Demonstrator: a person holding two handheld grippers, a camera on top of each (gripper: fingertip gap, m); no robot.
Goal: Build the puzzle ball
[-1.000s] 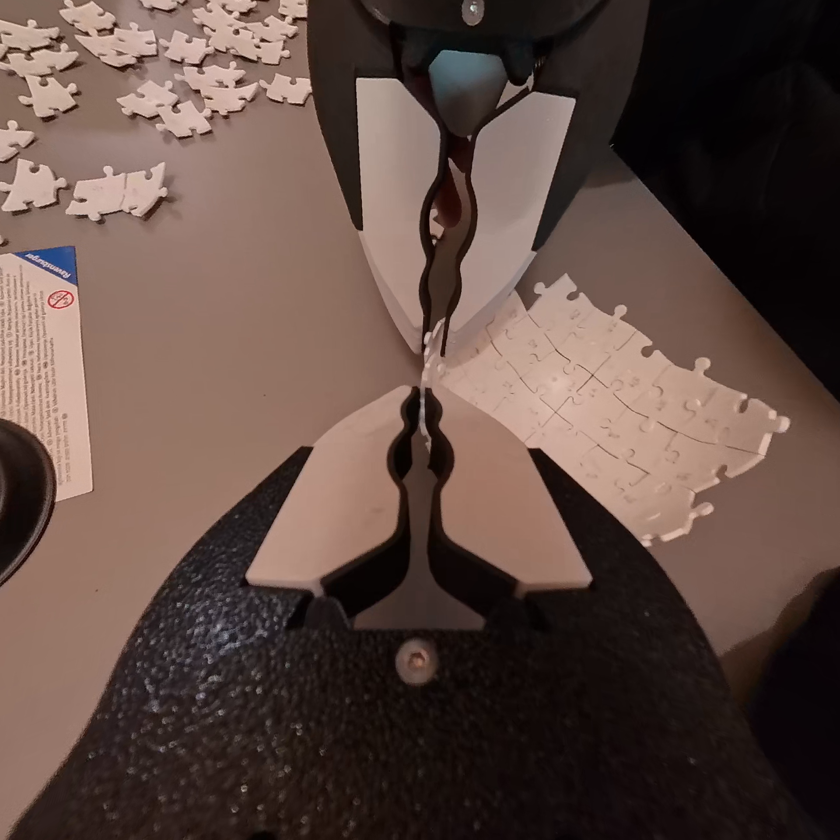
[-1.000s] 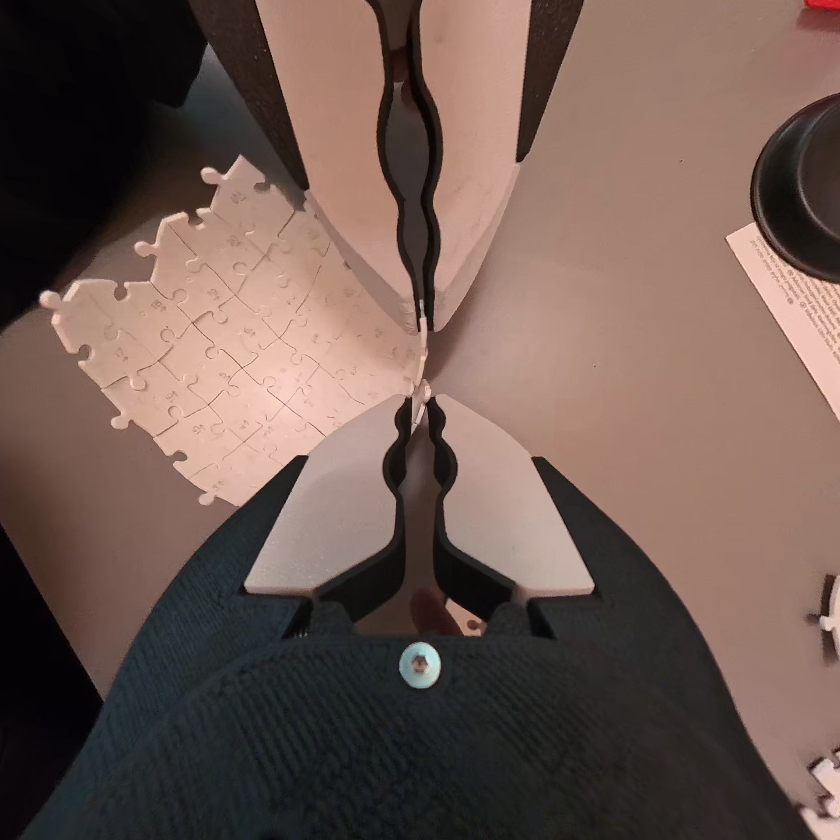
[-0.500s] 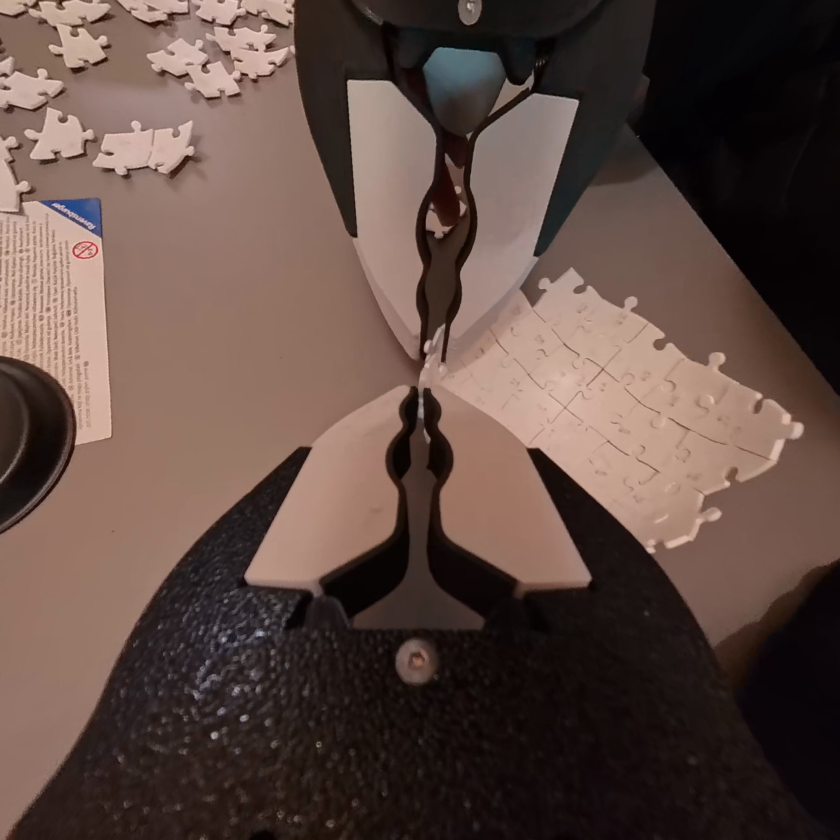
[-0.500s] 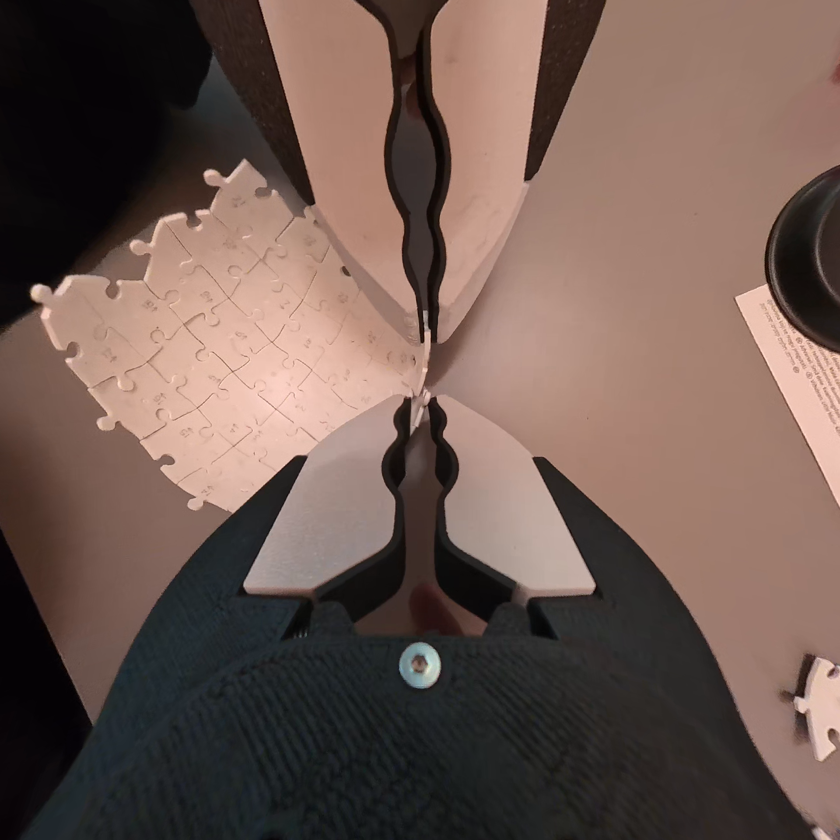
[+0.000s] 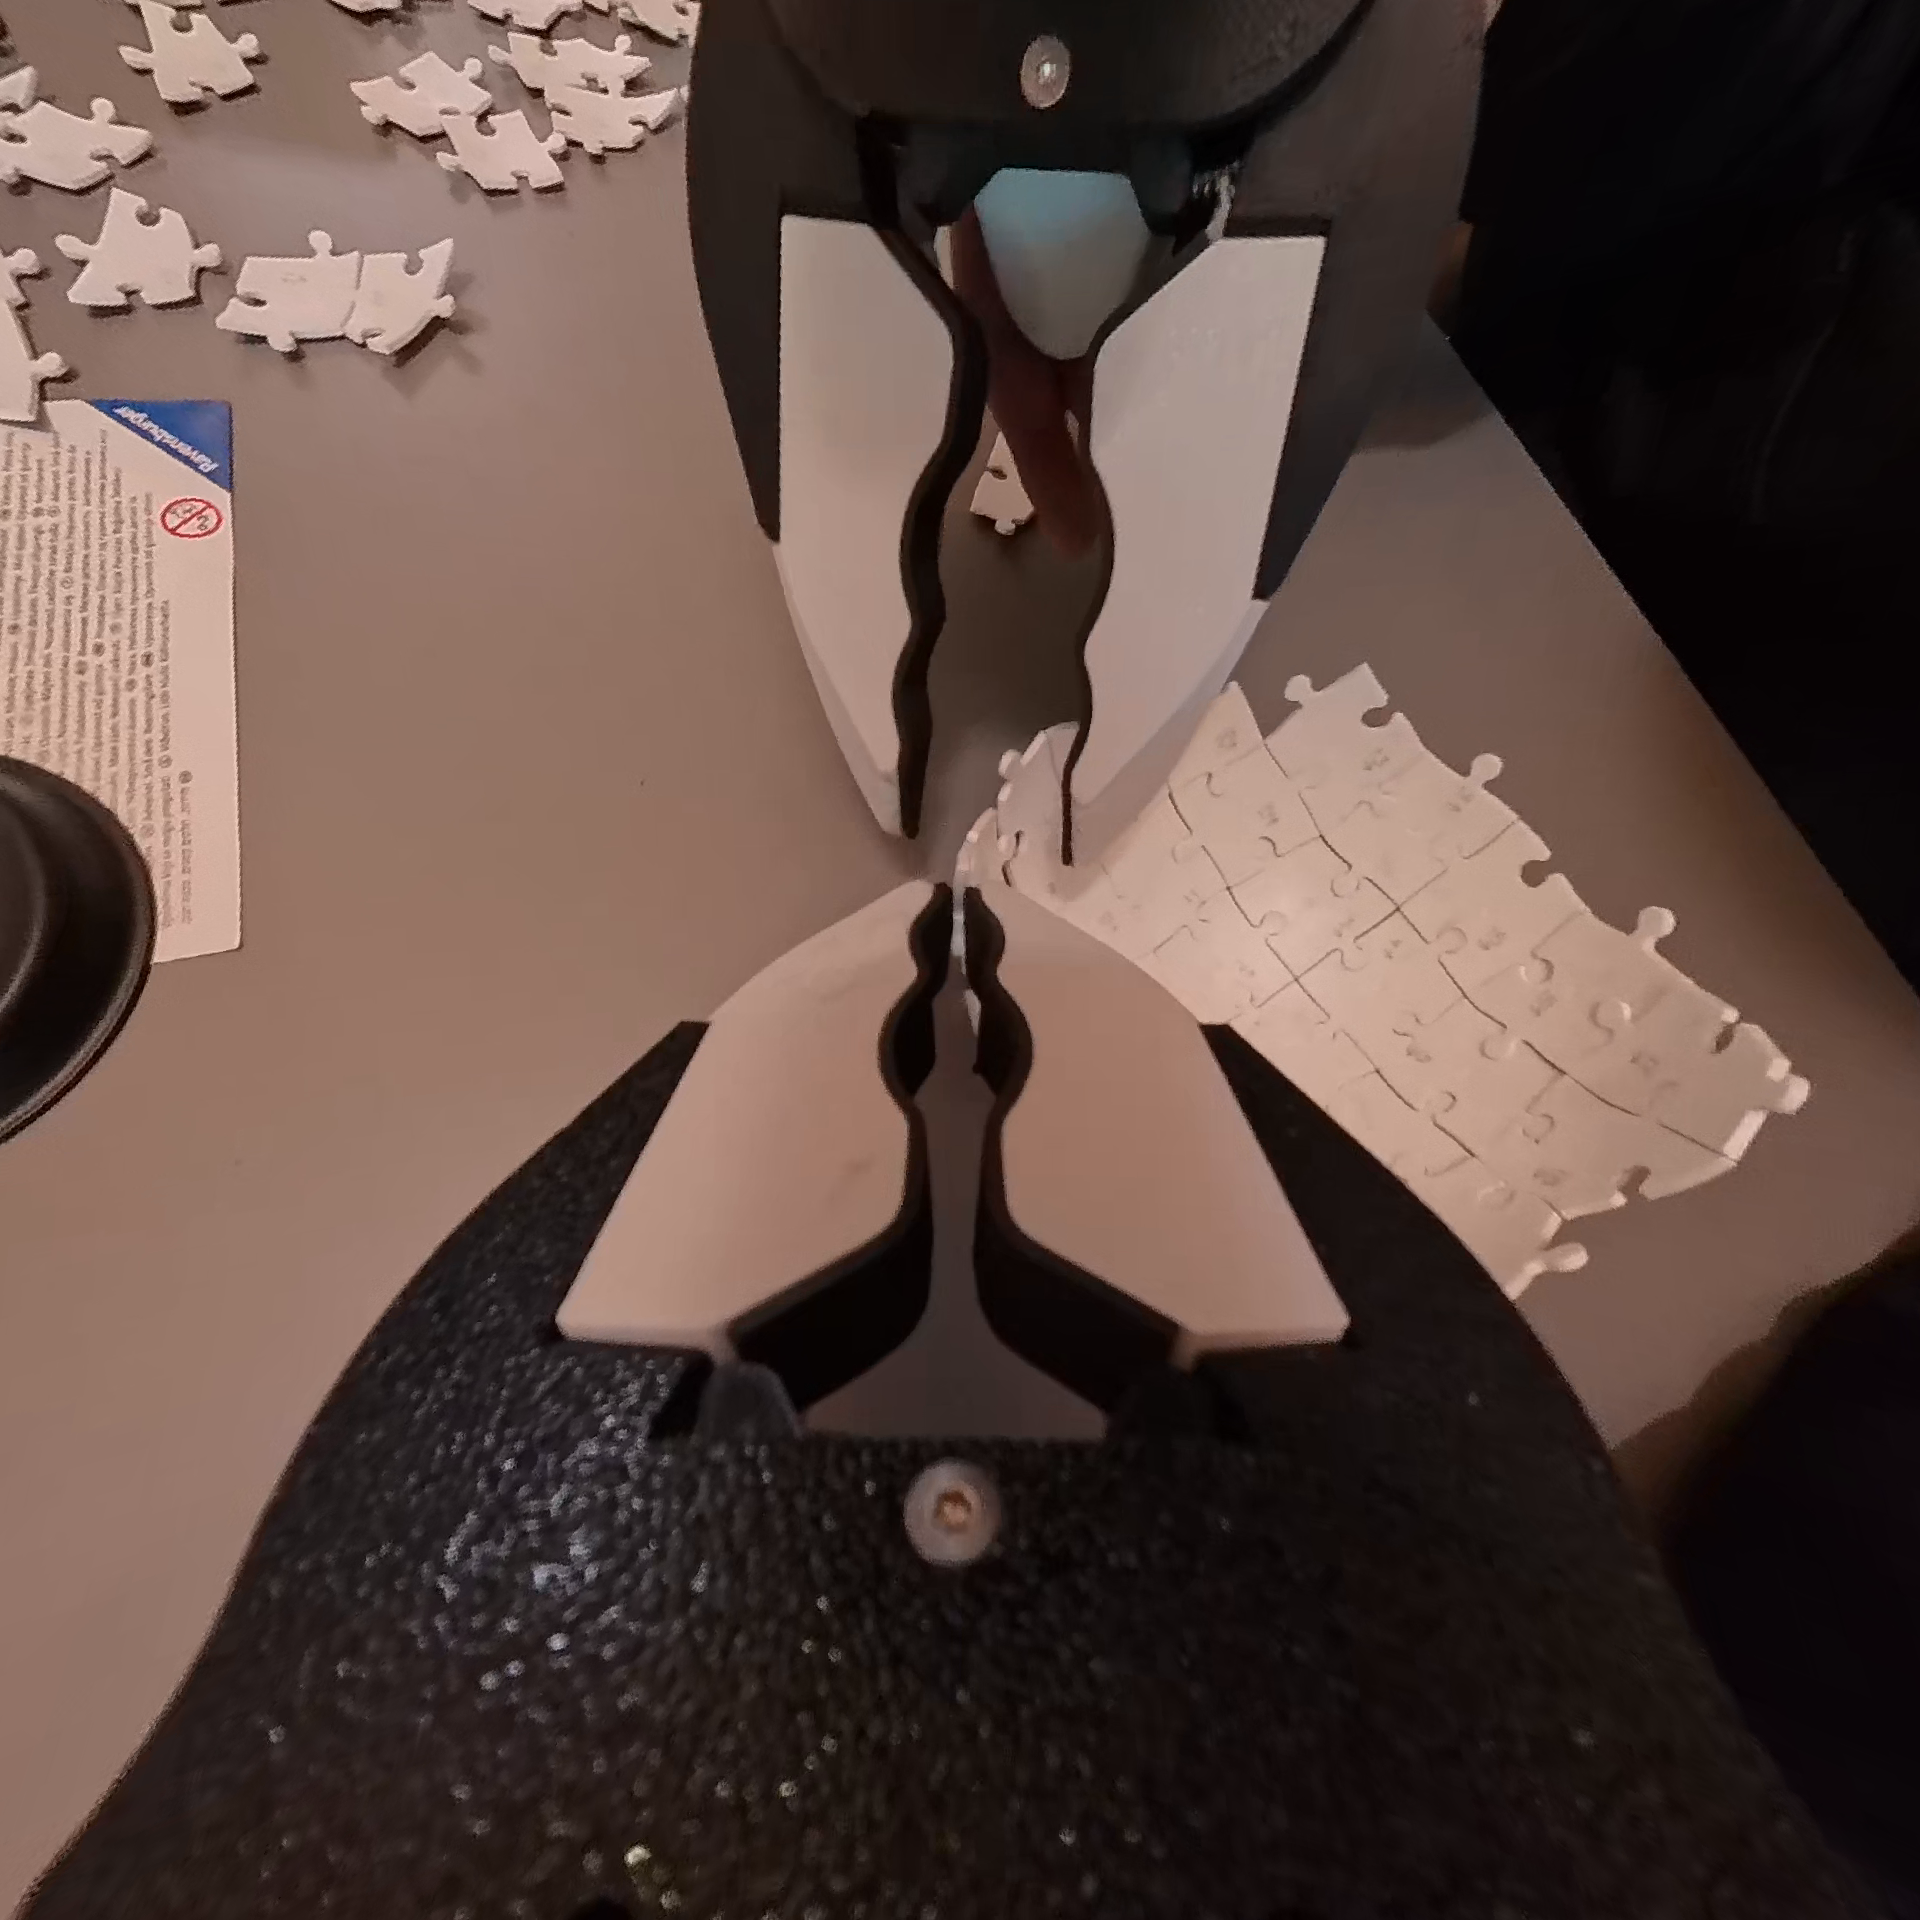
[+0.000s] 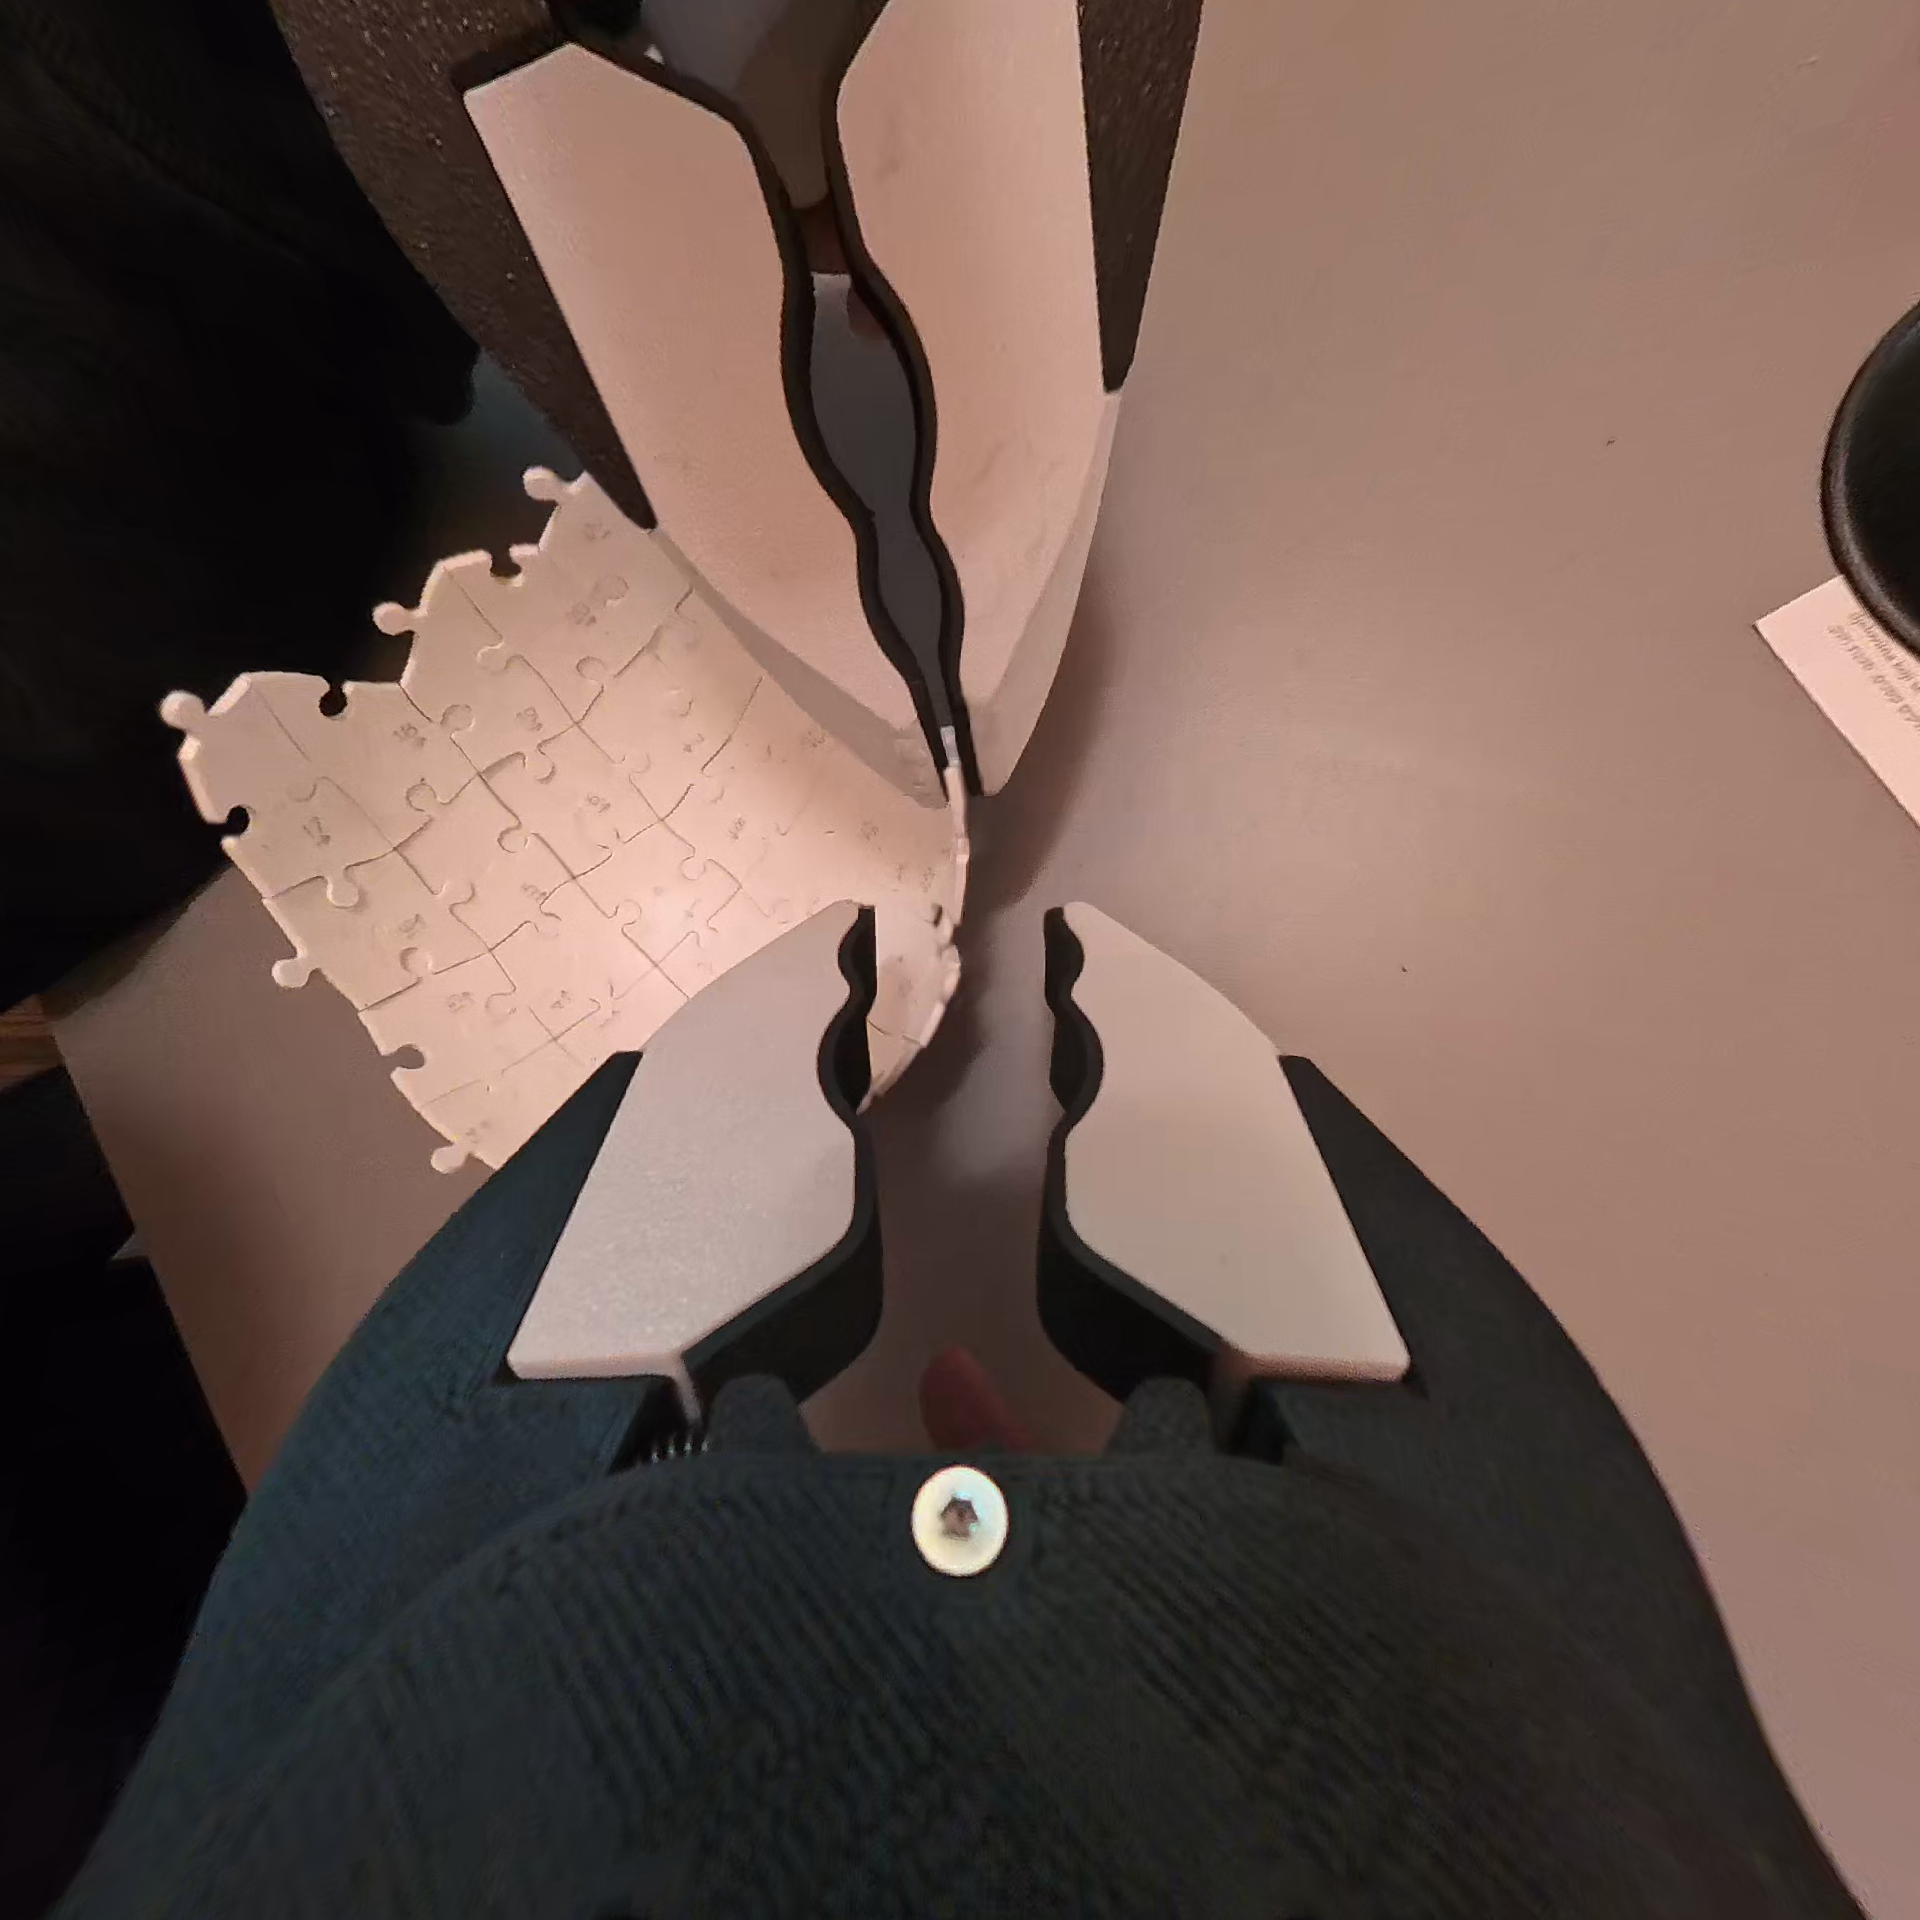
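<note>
On the grey table (image 5: 540,644), near its edge, lies the curved puzzle sheet (image 5: 1382,966), many white pieces already joined, one rim lifted off the surface. Left gripper (image 5: 958,902): jaws pinched closed on that raised rim. Right gripper (image 6: 951,920): jaws spread apart, holding nothing, tips straddling the same rim just beside the left's hold. Loose pieces (image 5: 343,301) are scattered well apart at the far side, next to a printed leaflet (image 5: 114,675).

Judgement: mid-assembly, sheet far from a ball. To do this step well: keep the left pinch steady and light so the seams don't pop; fetch the next piece with the free right gripper.
</note>
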